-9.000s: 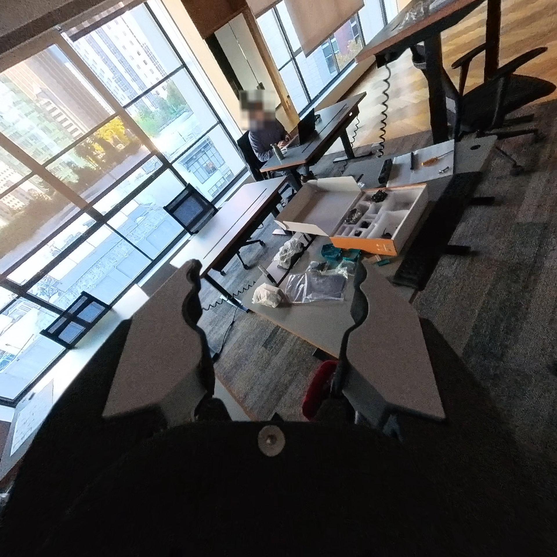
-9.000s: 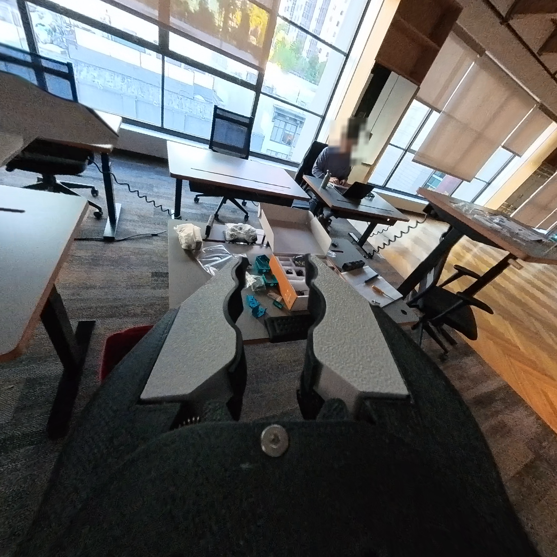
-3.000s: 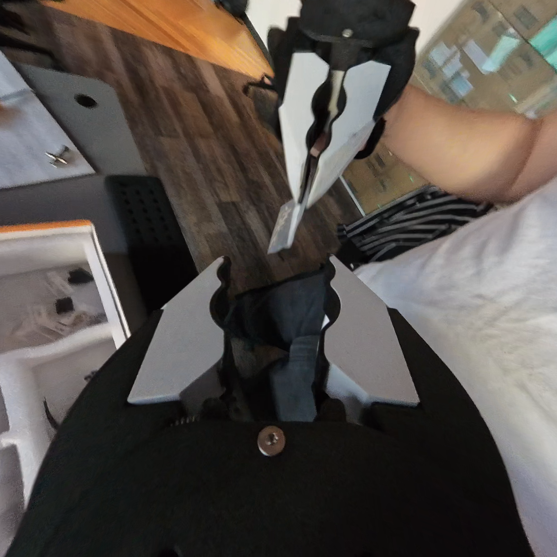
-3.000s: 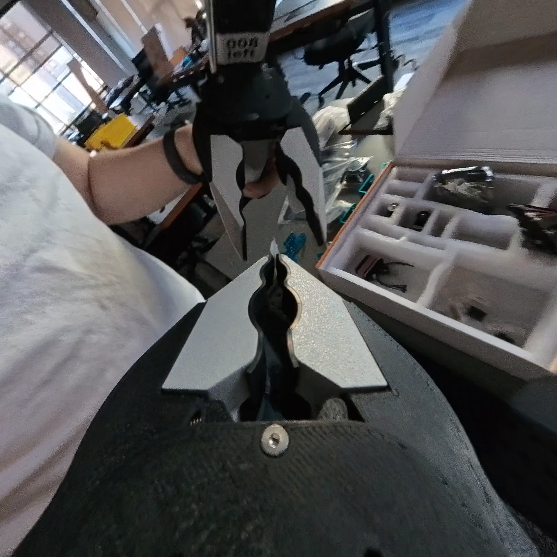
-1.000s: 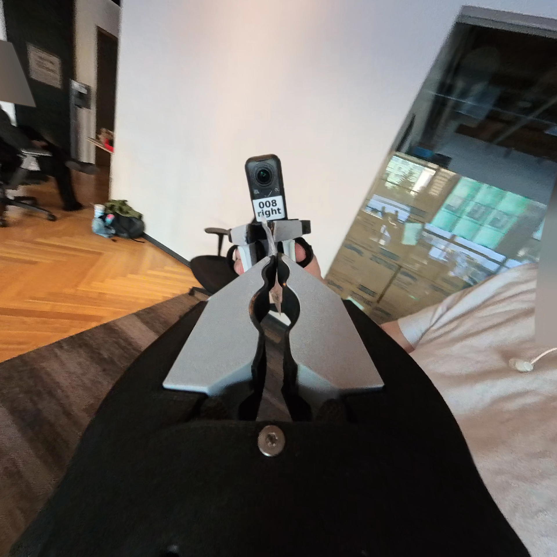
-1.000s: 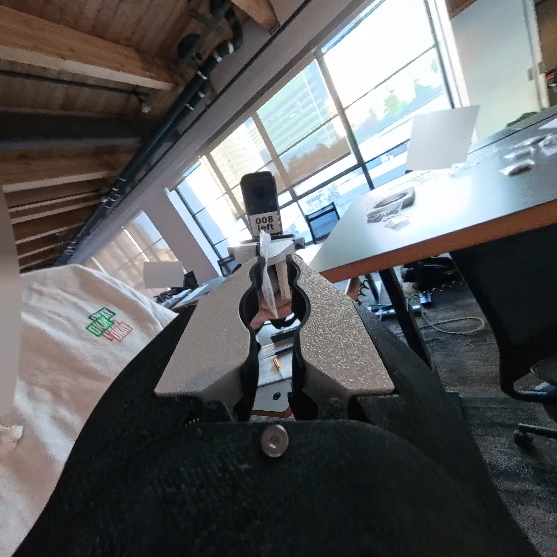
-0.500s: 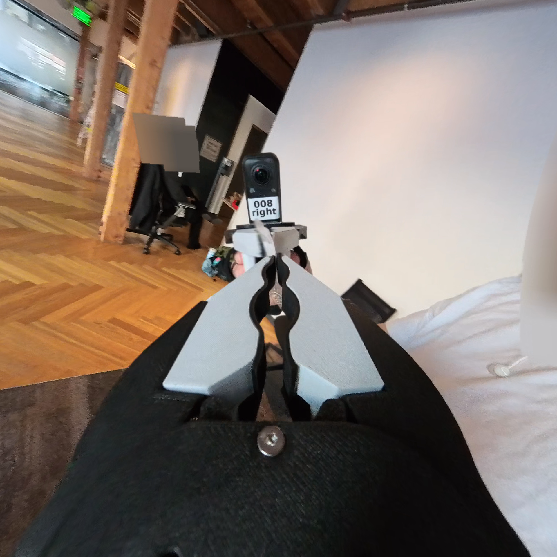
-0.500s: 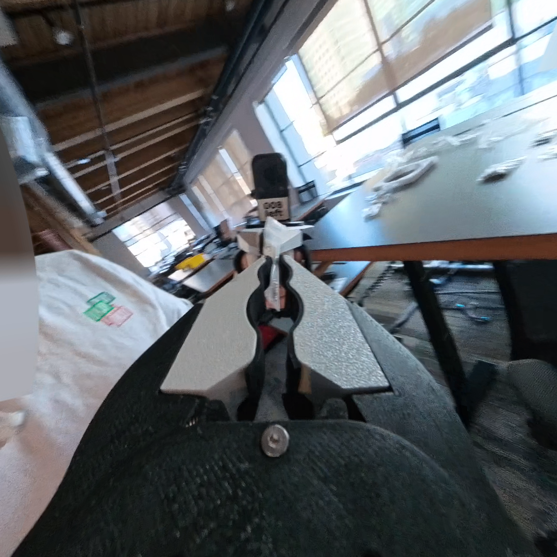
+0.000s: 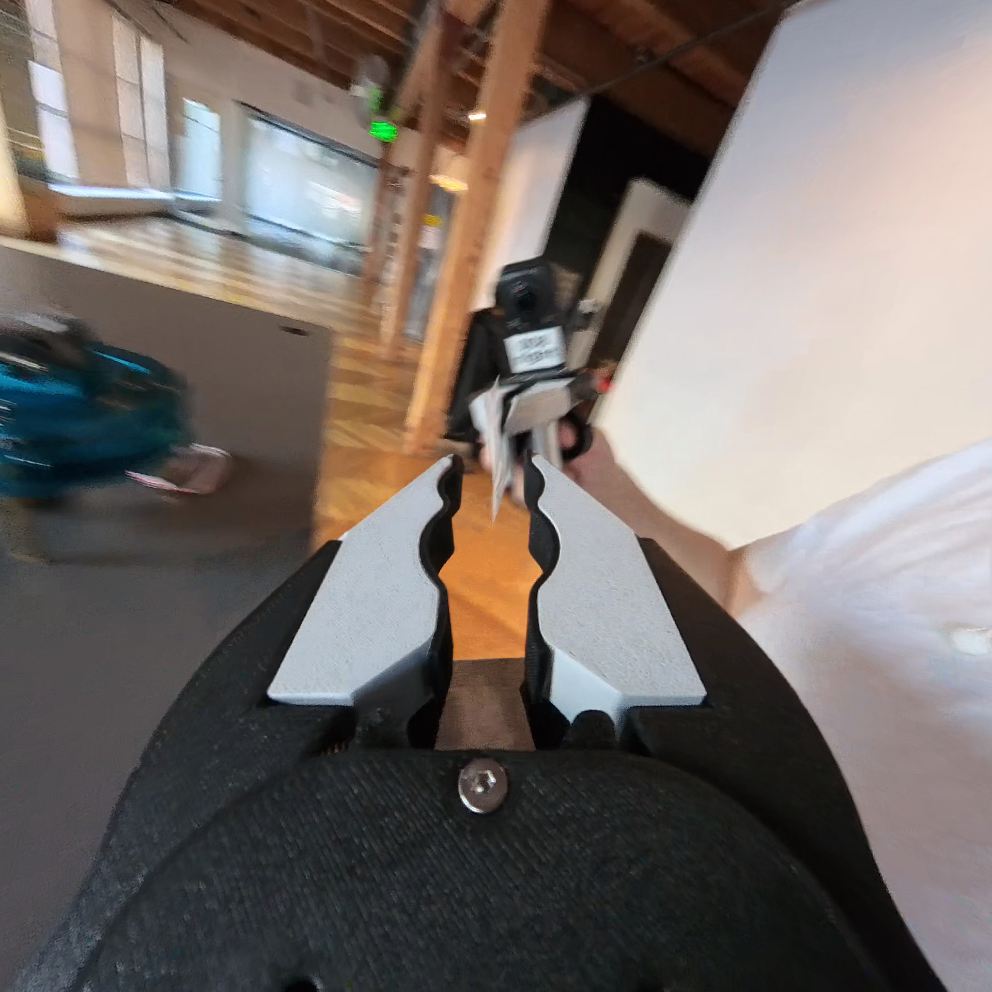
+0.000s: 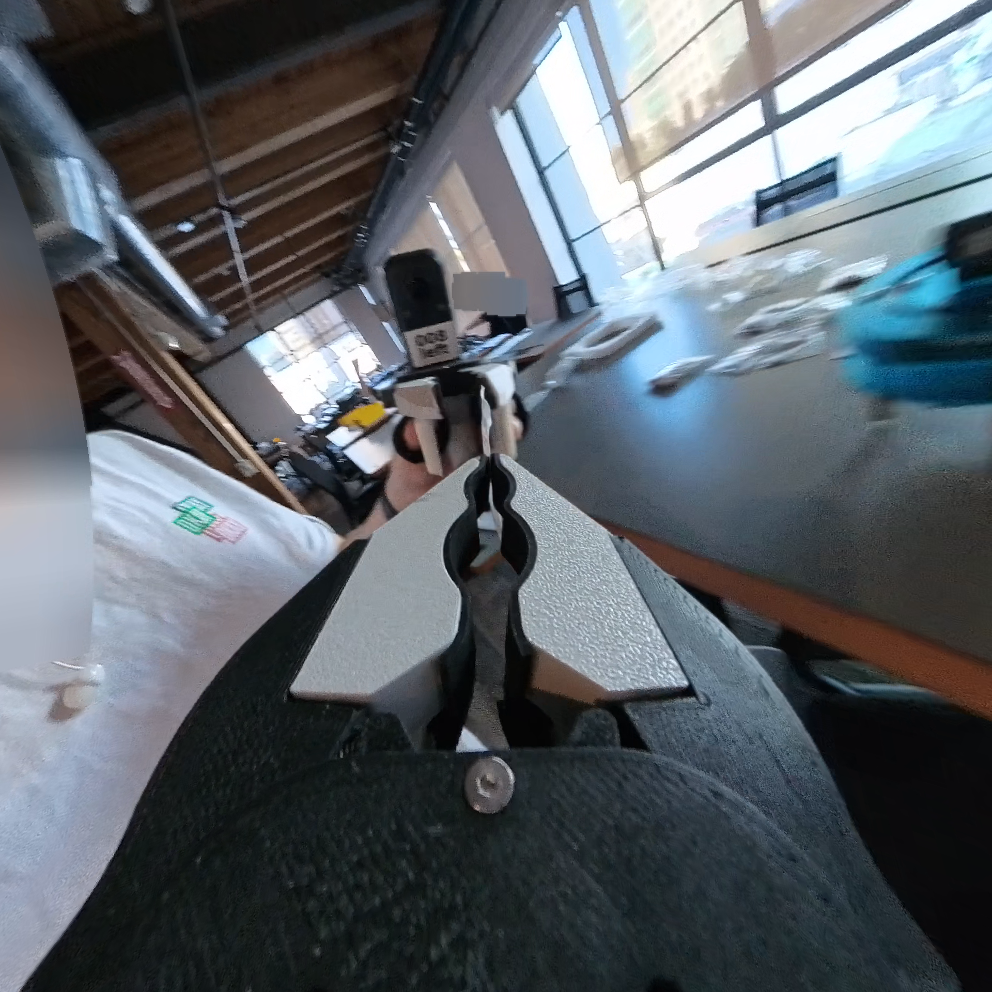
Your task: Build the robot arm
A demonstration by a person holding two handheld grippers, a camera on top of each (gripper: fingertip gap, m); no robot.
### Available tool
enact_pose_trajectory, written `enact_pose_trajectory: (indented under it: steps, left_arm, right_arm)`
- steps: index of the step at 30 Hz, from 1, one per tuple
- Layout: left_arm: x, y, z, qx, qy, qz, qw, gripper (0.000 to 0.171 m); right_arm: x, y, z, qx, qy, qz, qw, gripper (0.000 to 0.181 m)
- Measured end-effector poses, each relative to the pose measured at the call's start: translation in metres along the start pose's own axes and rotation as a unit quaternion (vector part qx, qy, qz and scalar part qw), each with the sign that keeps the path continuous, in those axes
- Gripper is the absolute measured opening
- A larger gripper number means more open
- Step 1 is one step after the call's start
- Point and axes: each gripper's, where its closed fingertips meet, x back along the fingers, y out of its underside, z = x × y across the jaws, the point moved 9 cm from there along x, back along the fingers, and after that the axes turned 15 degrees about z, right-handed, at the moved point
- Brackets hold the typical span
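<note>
Clear plastic, a small bag (image 10: pixel 487 486), sat clenched in our right gripper (image 10: pixel 490 460), its top poking out at twelve o'clock. Our left gripper (image 9: pixel 491 466) hung released just short of it. At ten o'clock lay blurred teal parts (image 9: pixel 80 413) on the grey desk (image 9: pixel 252 376).

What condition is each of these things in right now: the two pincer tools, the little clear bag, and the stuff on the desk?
left gripper: open, holding nothing.
right gripper: shut on the small clear plastic bag.
small clear plastic bag: pinched in the right gripper, hanging free at the left gripper's tips.
teal parts: lying on the desk, blurred.
grey desk: cluttered at its far end.
</note>
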Motion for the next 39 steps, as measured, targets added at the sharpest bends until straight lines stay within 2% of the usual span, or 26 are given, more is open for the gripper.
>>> enact_pose_trajectory:
  steps: [5,9,14,19,22,24,27,29,32,36,39]
  left_arm:
    - [-0.023,-0.014,-0.040,-0.079,-0.075,-0.023,0.994,0.018]
    - [-0.066,-0.010,-0.056,-0.111,-0.121,-0.044,0.985,0.015]
    - [-0.147,-0.002,-0.074,-0.115,-0.175,-0.010,0.978,0.014]
    - [-0.249,0.018,-0.112,-0.130,-0.252,0.011,0.959,0.013]
    - [-0.296,0.025,-0.142,-0.109,-0.268,0.008,0.957,0.012]
    - [-0.312,0.027,-0.163,-0.113,-0.278,-0.024,0.954,0.000]
    - [-0.320,0.023,-0.188,-0.112,-0.314,-0.059,0.941,0.000]
    - [-0.326,0.018,-0.198,-0.086,-0.296,-0.046,0.950,0.000]
    - [-0.335,0.016,-0.223,-0.075,-0.307,-0.018,0.949,0.000]
    - [-0.342,0.017,-0.264,-0.078,-0.350,-0.005,0.933,0.006]
    - [-0.349,0.012,-0.289,-0.057,-0.353,0.013,0.934,0.014]
  right_arm:
    - [0.045,-0.076,0.074,0.034,0.058,-0.021,0.997,0.000]
    - [0.081,-0.123,0.140,0.031,0.062,-0.085,0.994,0.000]
    - [0.112,-0.185,0.212,-0.015,-0.022,-0.150,0.988,0.000]
    - [0.130,-0.233,0.281,-0.074,-0.115,-0.207,0.969,0.000]
    - [0.126,-0.245,0.317,-0.102,-0.157,-0.238,0.953,0.000]
    - [0.119,-0.247,0.340,-0.117,-0.184,-0.275,0.936,0.000]
    - [0.109,-0.248,0.372,-0.116,-0.210,-0.322,0.916,0.000]
    - [0.103,-0.247,0.387,-0.129,-0.224,-0.320,0.911,0.000]
    - [0.099,-0.242,0.401,-0.145,-0.246,-0.303,0.909,0.000]
    - [0.096,-0.237,0.417,-0.146,-0.231,-0.332,0.903,0.000]
    - [0.093,-0.238,0.428,-0.159,-0.246,-0.376,0.879,0.000]
